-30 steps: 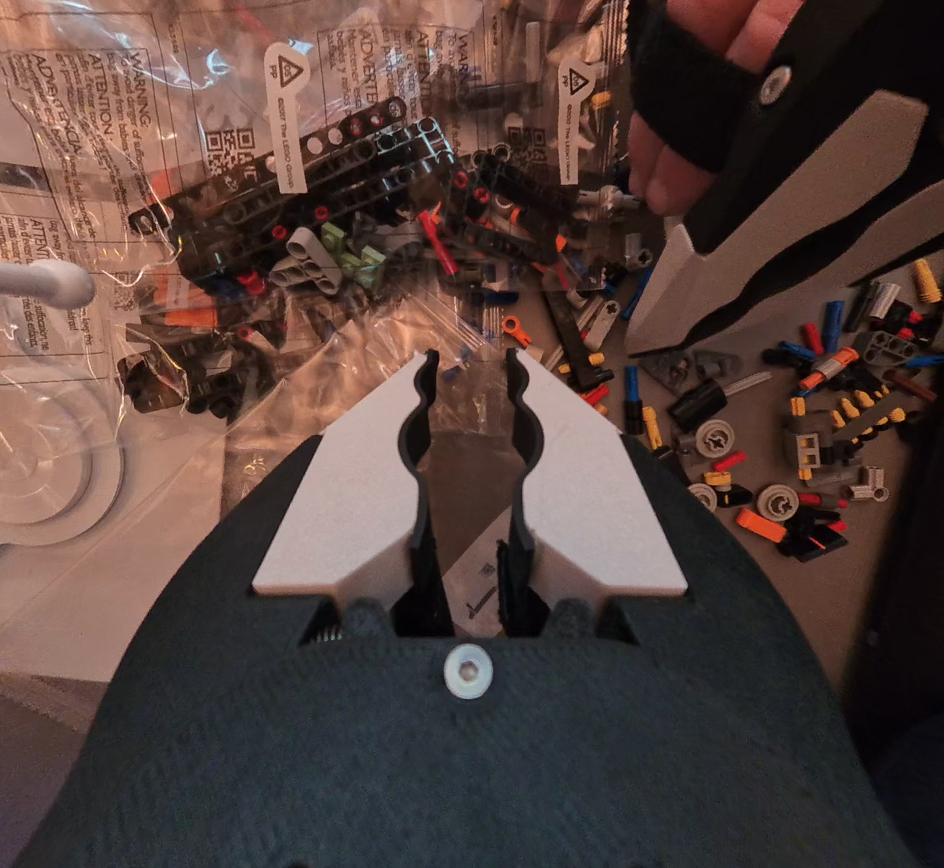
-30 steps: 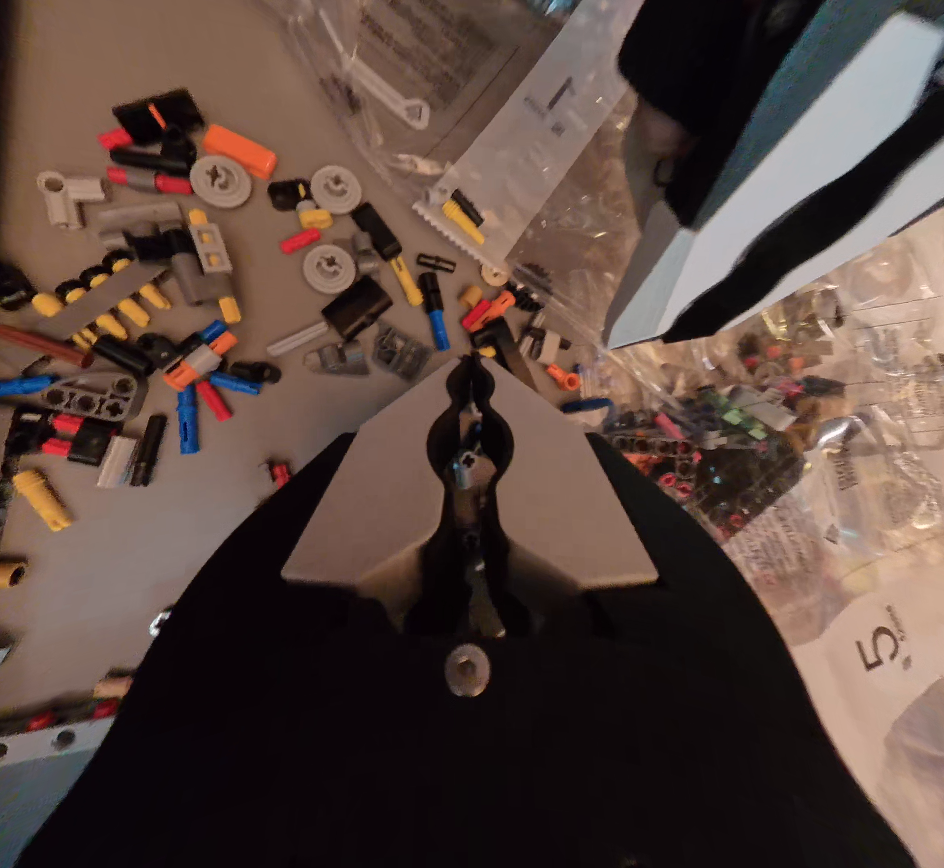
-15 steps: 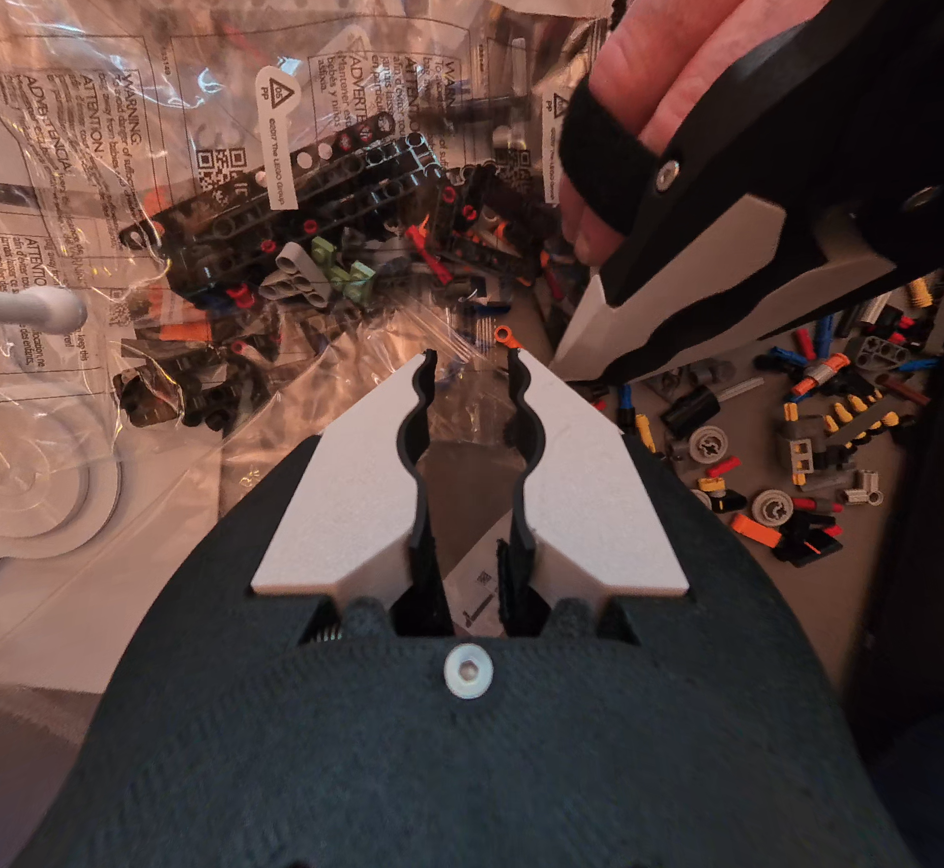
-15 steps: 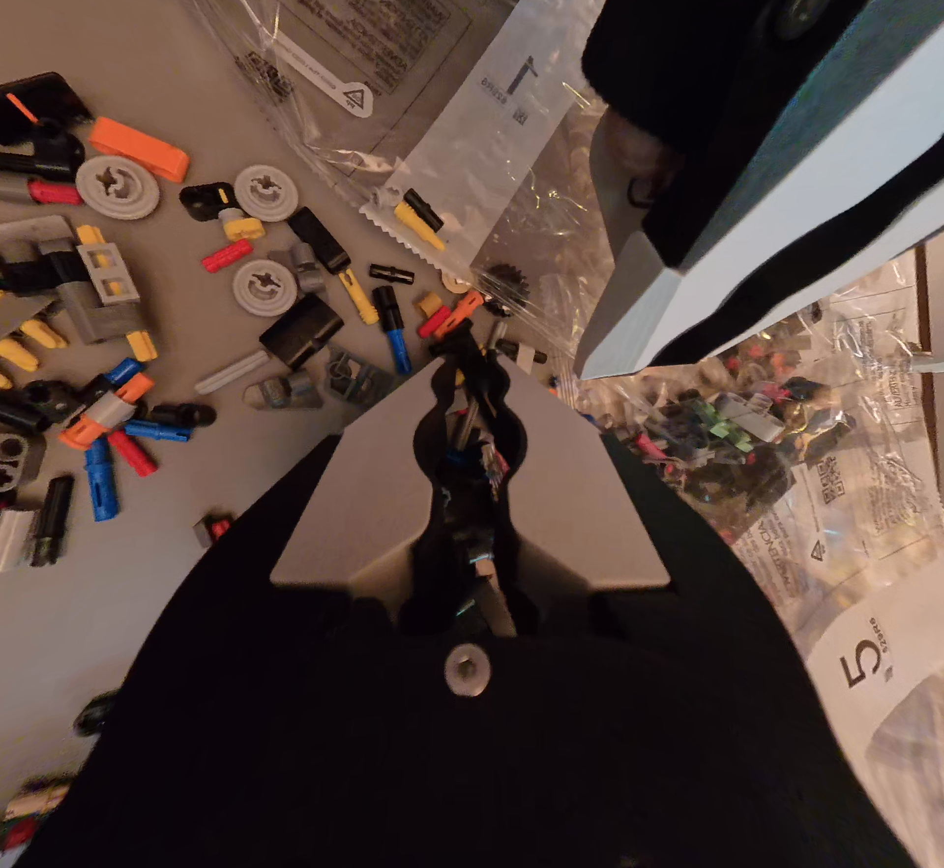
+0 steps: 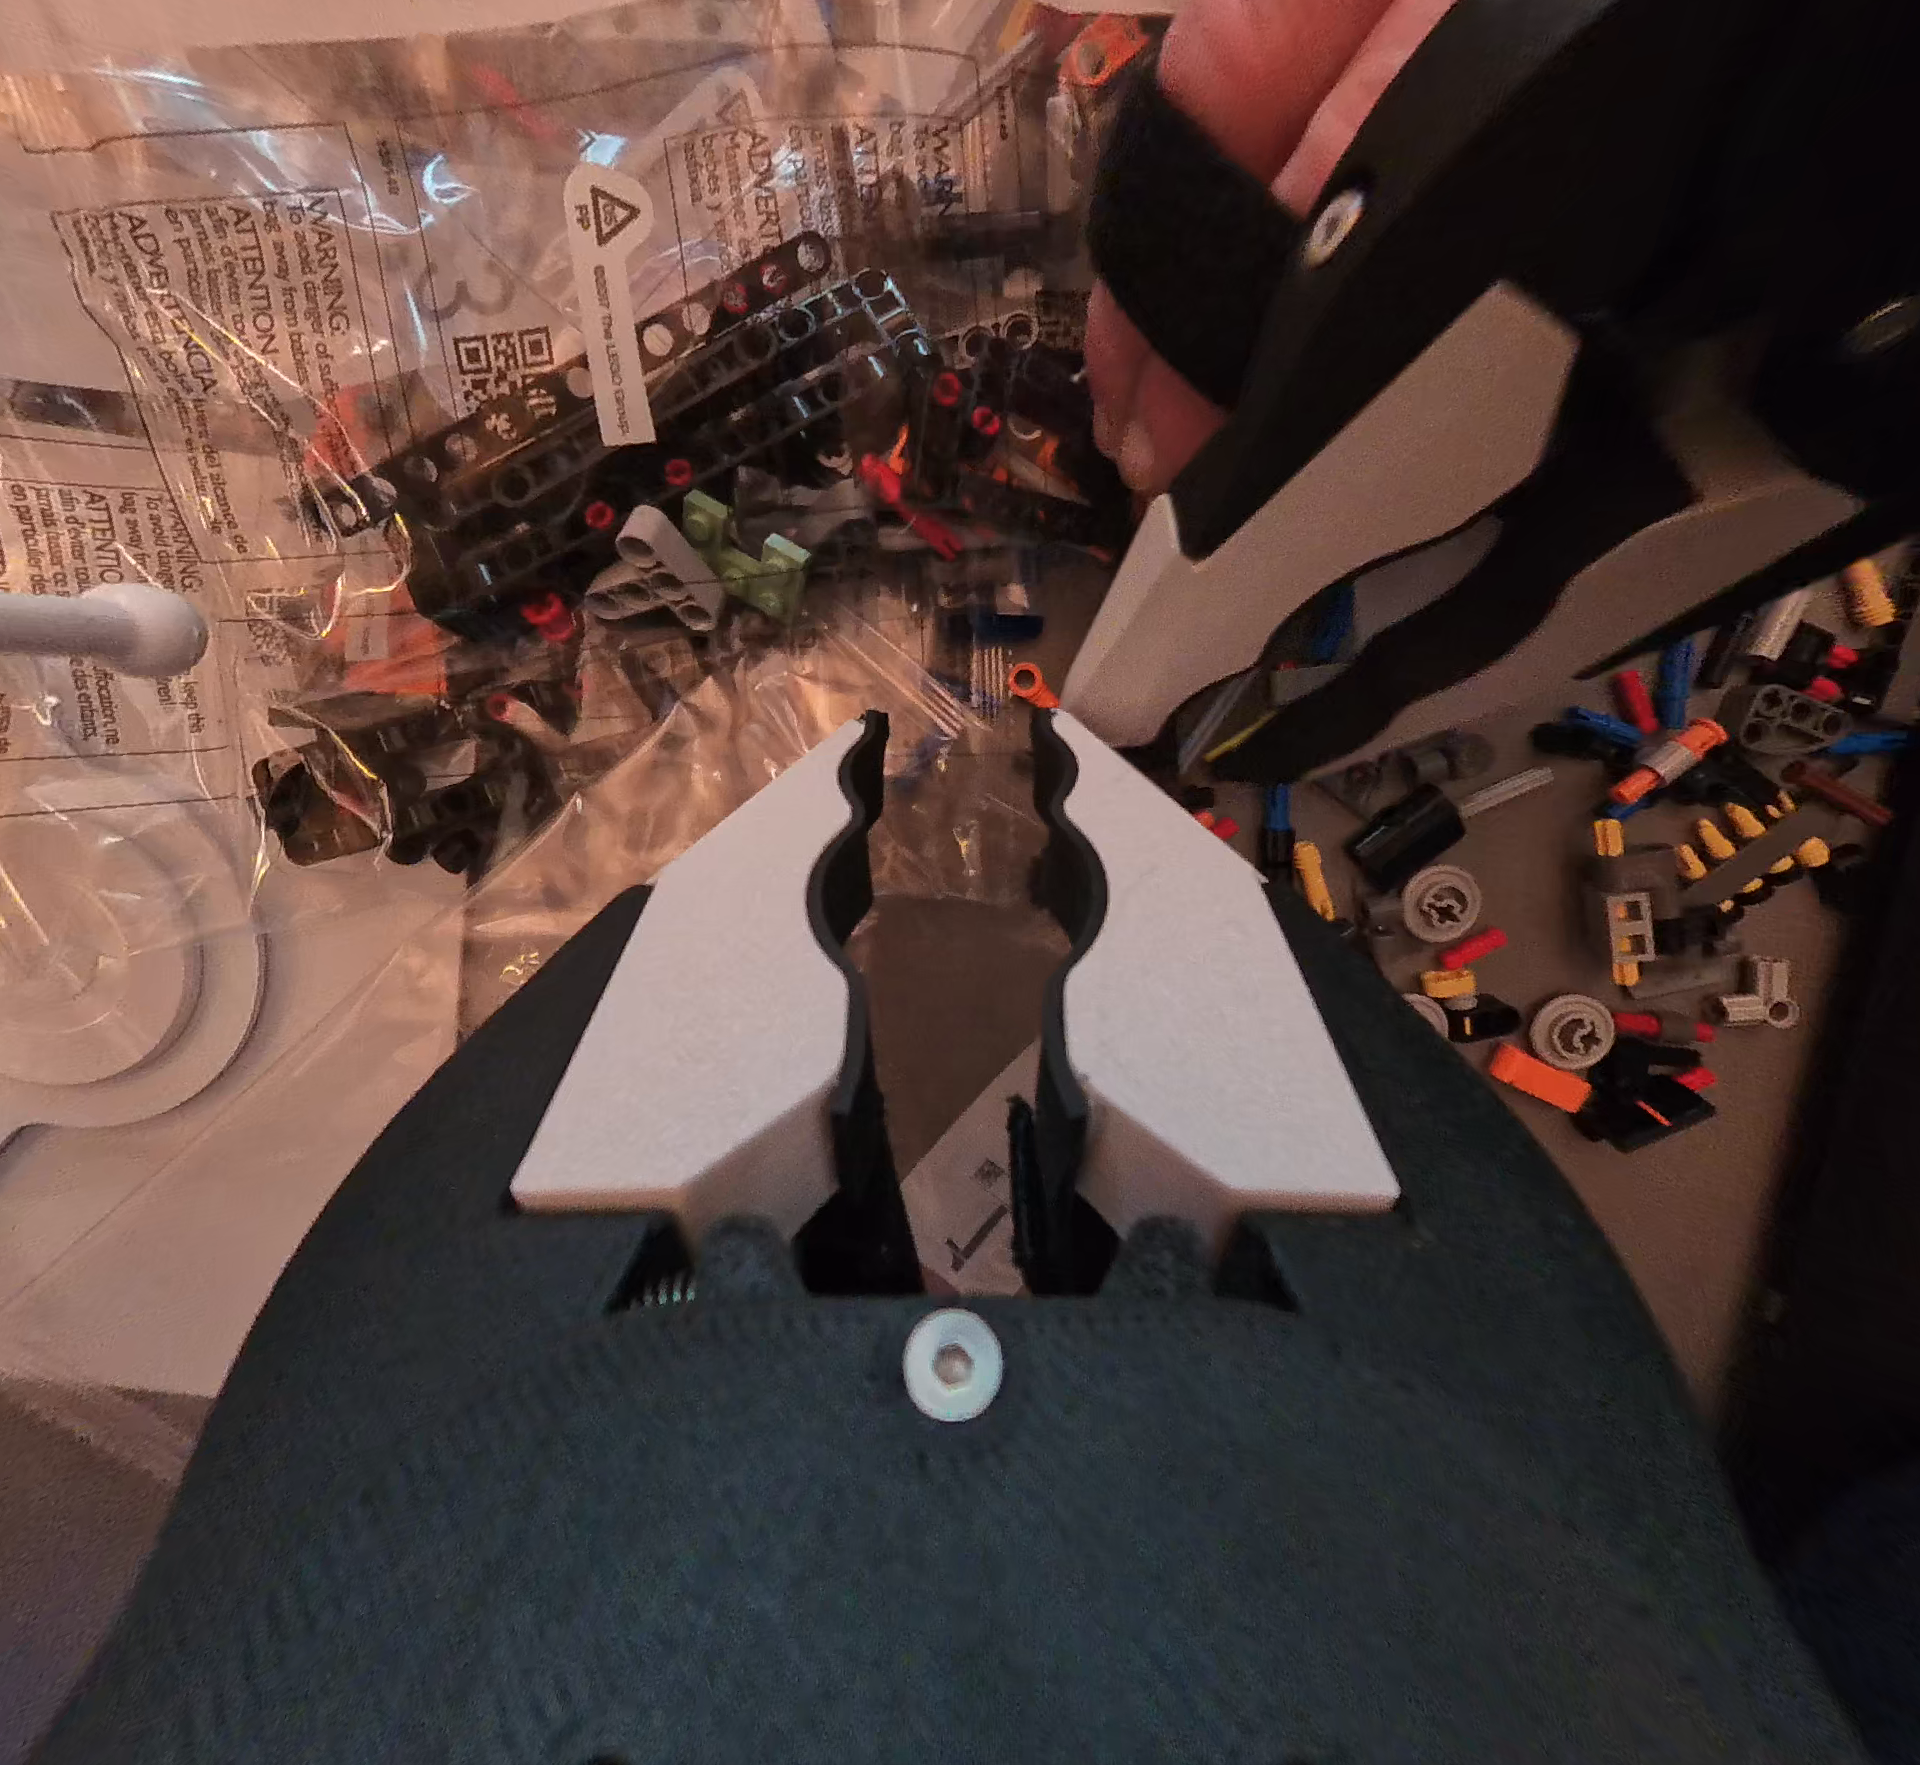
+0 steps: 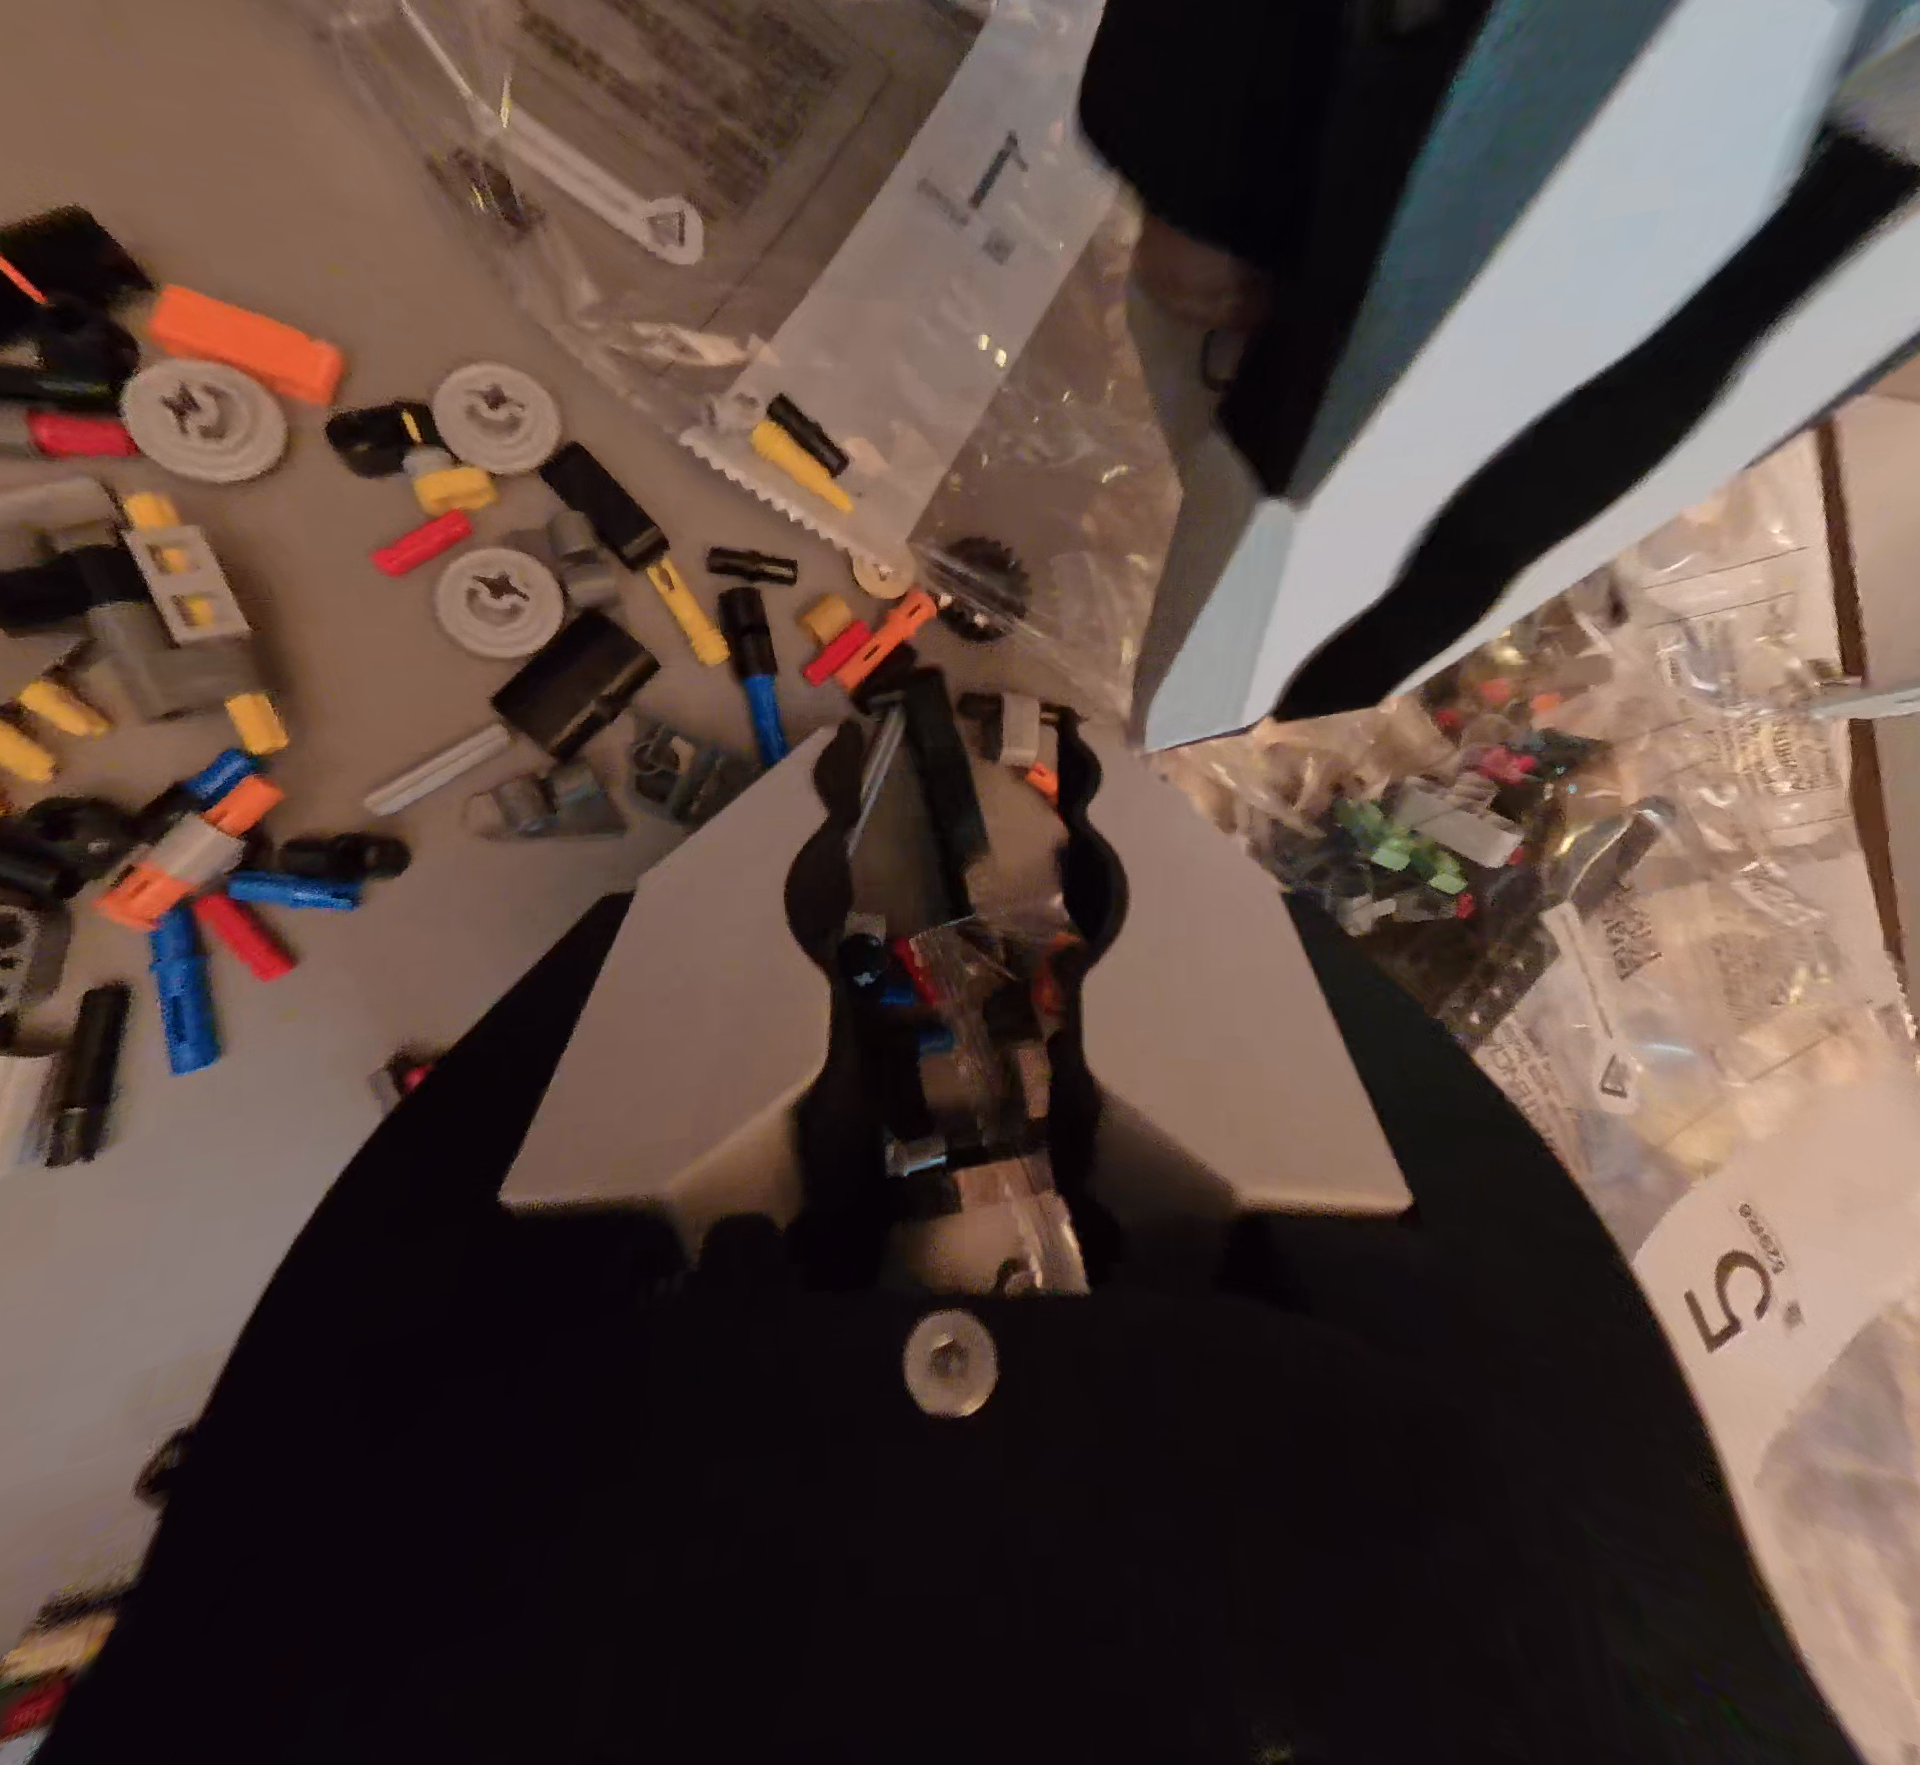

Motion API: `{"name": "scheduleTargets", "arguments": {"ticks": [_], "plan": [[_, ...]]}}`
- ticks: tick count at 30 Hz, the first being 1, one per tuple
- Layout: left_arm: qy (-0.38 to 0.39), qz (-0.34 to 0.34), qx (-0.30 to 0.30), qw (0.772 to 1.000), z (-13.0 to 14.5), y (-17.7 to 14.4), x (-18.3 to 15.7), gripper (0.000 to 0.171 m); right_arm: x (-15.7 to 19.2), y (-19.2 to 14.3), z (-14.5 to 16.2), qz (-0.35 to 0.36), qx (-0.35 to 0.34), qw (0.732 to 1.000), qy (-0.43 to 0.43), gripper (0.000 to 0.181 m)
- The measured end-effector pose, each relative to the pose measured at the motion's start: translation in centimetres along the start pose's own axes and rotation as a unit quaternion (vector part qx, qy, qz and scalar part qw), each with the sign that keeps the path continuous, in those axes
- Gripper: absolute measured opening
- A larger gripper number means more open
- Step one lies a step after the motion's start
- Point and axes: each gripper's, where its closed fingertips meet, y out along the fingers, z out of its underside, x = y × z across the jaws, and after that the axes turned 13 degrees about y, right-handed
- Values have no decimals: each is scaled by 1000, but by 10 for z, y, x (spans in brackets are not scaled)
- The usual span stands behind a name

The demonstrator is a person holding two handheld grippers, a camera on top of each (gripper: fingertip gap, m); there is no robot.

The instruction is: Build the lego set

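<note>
Grey-brown tabletop, matte and dimly lit in warm orange light, fills both wrist views; nothing of the room beyond it can be seen. In the right wrist view, loose lego pieces lie scattered across the bare surface from 9 to 11 o'clock: grey round discs, black, blue, red and yellow pins, and an orange bar. A torn-open clear bag with a serrated edge lies at 12 o'clock, a yellow pin and a black pin resting on it.

In the left wrist view, a sealed clear plastic bag of black beams, grey and green parts covers the table from 9 to 12 o'clock, with more loose pieces at 3 o'clock.

The left gripper hovers over crinkled clear plastic, its tongs spread apart with nothing between them. The right gripper also has its tongs parted, low over small parts and a black beam at the bag's edge; whether they touch anything cannot be told. A hand in a black strap holds that gripper, at 1 o'clock in the left view.
</note>
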Motion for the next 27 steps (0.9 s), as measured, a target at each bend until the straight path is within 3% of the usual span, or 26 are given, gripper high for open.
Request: {"name": "scheduleTargets", "arguments": {"ticks": [4, 13, 22, 26, 27], "plan": [[0, -6, -8, 1000, -2, -5, 1, 27, 8, 3, 4, -17, 16, 1000, -9, 9], [1, -8, -9, 1000, -2, -6, 2, 27, 22, -12, 16, -72, 40, 997, -5, 8], [1, -8, -11, 1000, -2, -7, 2, 27, 52, -35, 26, -179, 51, 982, 18, 9], [1, -7, -10, 1000, -2, -6, 2, 27, 41, -38, 11, -149, 6, 988, 27, 12], [2, -8, -9, 1000, -2, -6, 2, 27, 37, -37, 4, -138, -11, 990, 31, 21]]}}
